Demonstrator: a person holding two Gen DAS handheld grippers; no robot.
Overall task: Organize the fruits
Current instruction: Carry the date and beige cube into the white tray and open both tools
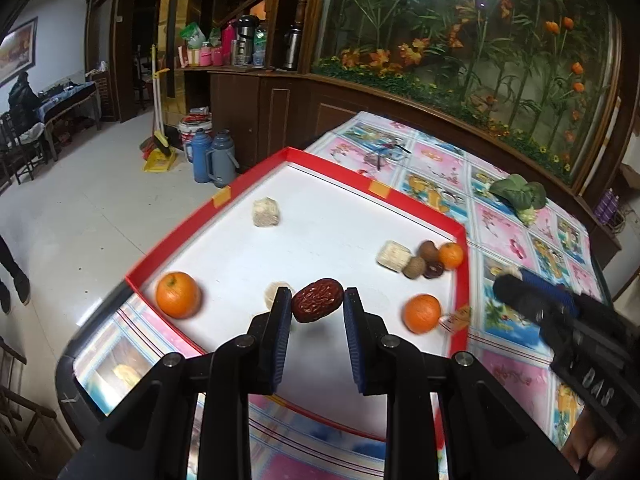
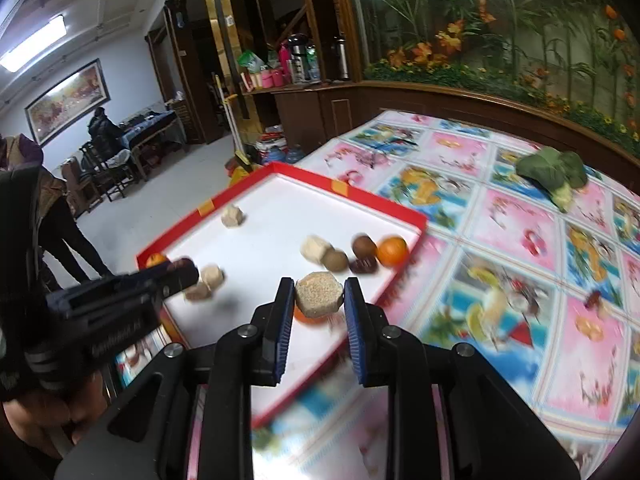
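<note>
Holding a red date (image 1: 317,300) pinched in my left tongs (image 1: 317,302) over the red-rimmed tray (image 1: 224,196); my right tongs (image 2: 319,296) clamp a tan block (image 2: 319,294), perhaps a cracker.

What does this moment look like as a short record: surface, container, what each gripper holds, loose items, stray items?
surface: table with a floral patchwork cloth
container: red-rimmed white tray
left gripper: shut on a red date
right gripper: shut on a beige hexagonal snack block
loose in tray: three oranges, nearest the left corner one; beige blocks; small brown fruits clustered by the far right orange
outside tray: leafy green vegetable on the cloth
</note>
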